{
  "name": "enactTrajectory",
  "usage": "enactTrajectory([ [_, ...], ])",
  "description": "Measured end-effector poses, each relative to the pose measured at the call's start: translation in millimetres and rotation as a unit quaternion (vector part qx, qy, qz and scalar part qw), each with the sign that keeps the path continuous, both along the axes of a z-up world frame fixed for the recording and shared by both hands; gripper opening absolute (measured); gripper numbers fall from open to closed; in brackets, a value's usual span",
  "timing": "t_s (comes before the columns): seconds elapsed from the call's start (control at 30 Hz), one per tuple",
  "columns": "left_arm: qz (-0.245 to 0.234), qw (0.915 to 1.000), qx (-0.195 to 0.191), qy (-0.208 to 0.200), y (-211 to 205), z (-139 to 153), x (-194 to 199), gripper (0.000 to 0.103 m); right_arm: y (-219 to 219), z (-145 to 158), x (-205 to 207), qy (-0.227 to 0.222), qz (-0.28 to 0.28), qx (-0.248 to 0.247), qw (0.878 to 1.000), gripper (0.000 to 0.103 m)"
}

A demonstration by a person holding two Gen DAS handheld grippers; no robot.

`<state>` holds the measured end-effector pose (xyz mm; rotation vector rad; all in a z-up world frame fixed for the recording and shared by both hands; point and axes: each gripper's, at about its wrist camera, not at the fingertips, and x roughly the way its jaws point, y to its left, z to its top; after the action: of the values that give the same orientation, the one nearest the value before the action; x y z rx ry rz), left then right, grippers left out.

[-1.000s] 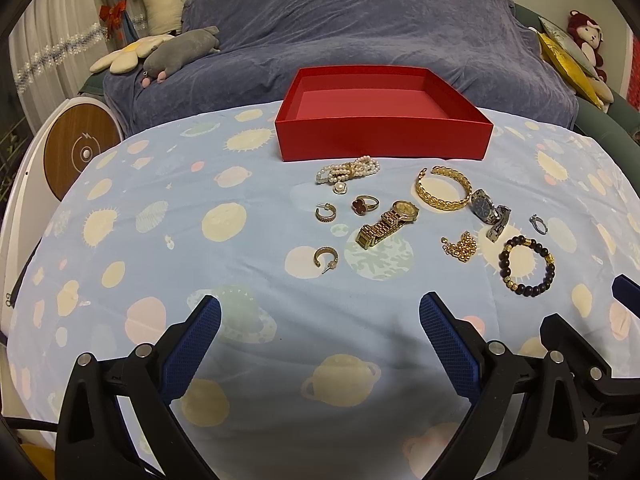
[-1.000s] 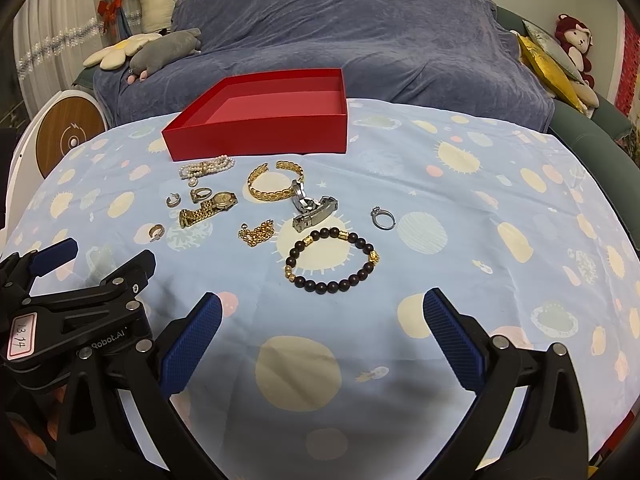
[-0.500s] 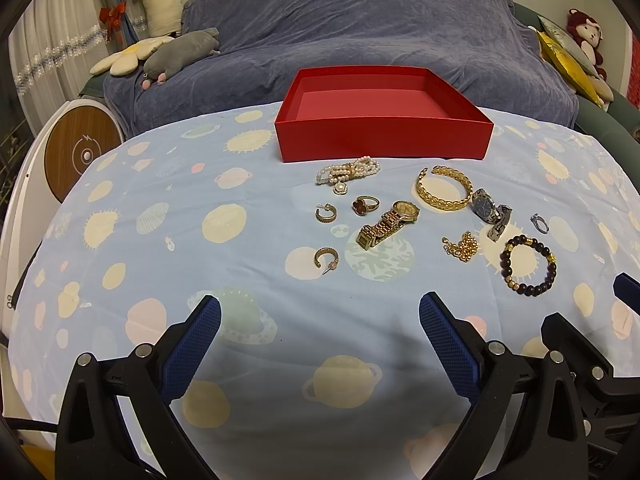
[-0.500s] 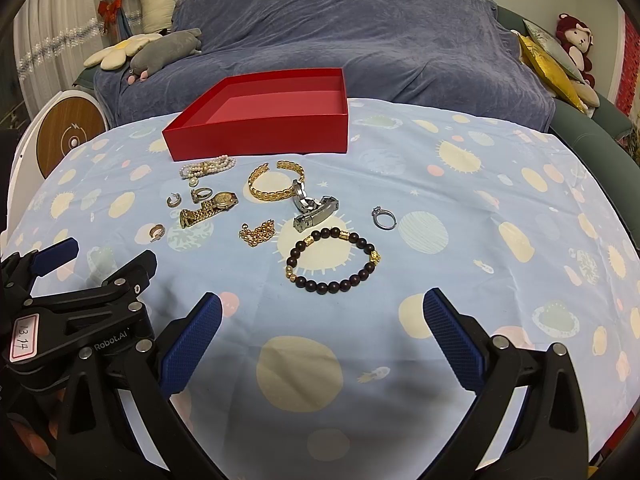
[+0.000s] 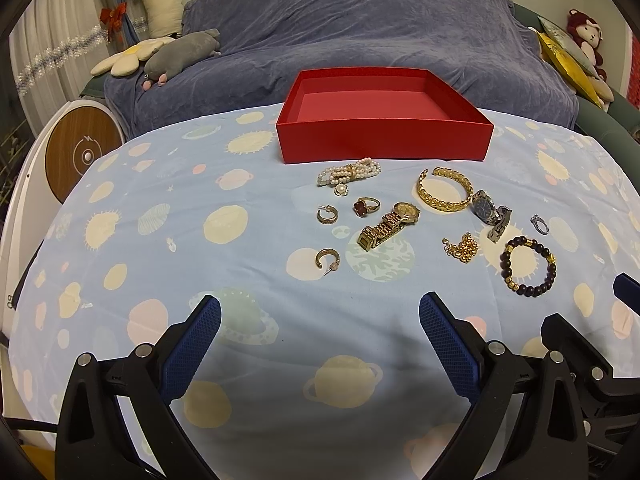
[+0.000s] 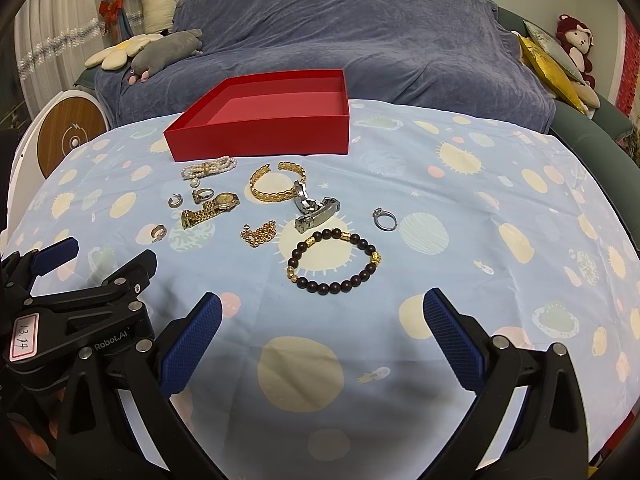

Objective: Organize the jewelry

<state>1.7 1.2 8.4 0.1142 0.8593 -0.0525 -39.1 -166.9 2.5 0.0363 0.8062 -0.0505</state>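
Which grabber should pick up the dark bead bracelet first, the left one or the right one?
Probably the right. The dark bead bracelet lies almost straight ahead of the open right gripper. For the left gripper, also open, it sits far off to the side.

Left gripper [image 5: 320, 326]: I hold it low and level, jaws spread wide, blue pads [image 5: 192, 350] facing inward, nothing between them. Right gripper [image 6: 322, 326]: same pose, jaws wide apart, just beside the left, its black frame alongside.
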Motion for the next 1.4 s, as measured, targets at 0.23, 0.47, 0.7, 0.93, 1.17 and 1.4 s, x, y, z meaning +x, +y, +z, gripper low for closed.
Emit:
enactTrajectory([
  [0.23, 0.0, 1.0, 0.0, -0.001, -0.9, -0.3, -1.0, 0.097, -0.2, -0.1, 0.0, 0.0, 0.001, 0.001, 1.0, 0.098],
  [0.47, 0.0, 1.0, 0.001, 0.0, -1.8, -1.0, -1.3, 0.097, 2.2, 0.7, 1.9, 0.0, 0.001, 0.0, 1.0, 0.098],
  [0.7, -0.002, 1.0, 0.002, 0.0, -2.0, -1.9, -1.5, 0.097, 2.0, 0.6, 1.7, 0.0, 0.001, 0.001, 1.0, 0.098],
  [0.93, -0.001, 1.0, 0.002, 0.0, -2.4, -1.7, -1.6, 0.097, 2.1, 0.7, 1.8, 0.0, 0.001, 0.001, 1.0, 0.098],
  [1.17, -0.01, 0.9999, -0.007, -0.002, -2.4, -1.9, 0.2, 0.097, 2.2, 1.0, 2.5, 0.001, 0.0, 0.002, 1.0, 0.098],
  [1.4, 0.001, 0.9999, -0.012, -0.003, 3.6, -3.4, 5.1, 0.097, 2.4, 2.4, 6.9, 0.001, -0.006, 0.005, 1.0, 0.098],
])
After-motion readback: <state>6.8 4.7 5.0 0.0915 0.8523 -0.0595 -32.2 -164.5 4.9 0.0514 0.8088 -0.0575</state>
